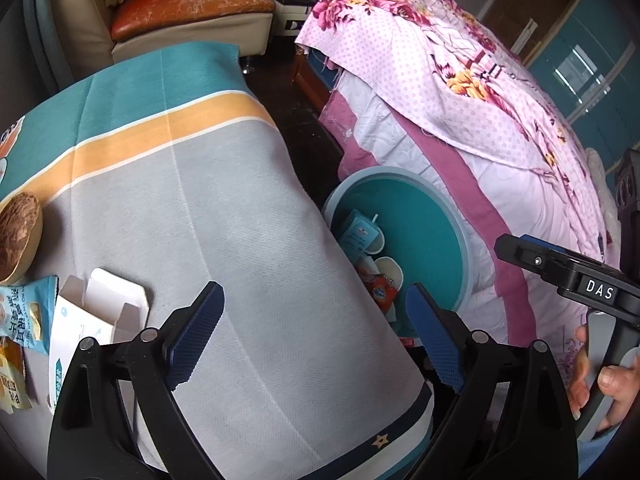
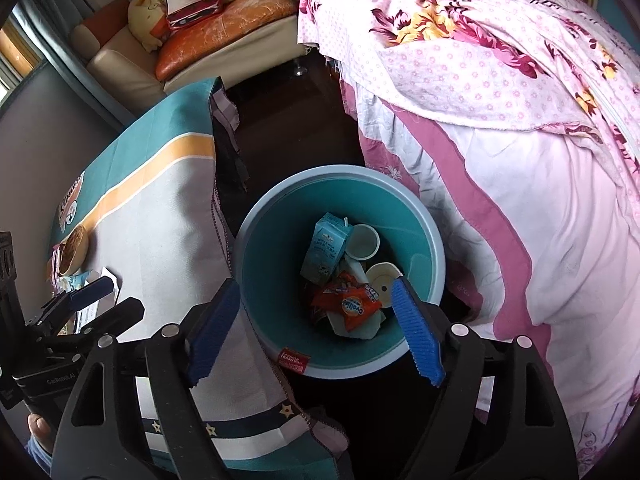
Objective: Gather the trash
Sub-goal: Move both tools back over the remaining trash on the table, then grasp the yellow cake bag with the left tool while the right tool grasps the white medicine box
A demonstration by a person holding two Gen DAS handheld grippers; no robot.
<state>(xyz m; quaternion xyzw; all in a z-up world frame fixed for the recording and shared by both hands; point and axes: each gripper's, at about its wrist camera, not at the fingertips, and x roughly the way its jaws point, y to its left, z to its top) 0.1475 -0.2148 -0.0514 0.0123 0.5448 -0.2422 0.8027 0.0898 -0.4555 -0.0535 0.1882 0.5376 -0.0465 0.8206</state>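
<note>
A teal trash bin (image 2: pixel 432 248) stands on the floor between the table and the bed; it also shows in the left wrist view (image 1: pixel 460 240). Inside lie a blue milk carton (image 2: pixel 326 248), two white cups (image 2: pixel 364 242), and an orange snack wrapper (image 2: pixel 352 300). My right gripper (image 2: pixel 316 328) is open and empty, right above the bin. My left gripper (image 1: pixel 316 336) is open and empty over the table's right edge. On the table's left lie an opened white box (image 1: pixel 96 312), a light-blue snack packet (image 1: pixel 24 312) and a yellow packet (image 1: pixel 12 376).
The table wears a grey, orange and teal cloth (image 1: pixel 192 200). A brown bowl (image 1: pixel 18 232) sits at its left edge. A bed with a pink floral cover (image 1: pixel 460 112) is right of the bin. A sofa (image 1: pixel 180 12) stands at the back.
</note>
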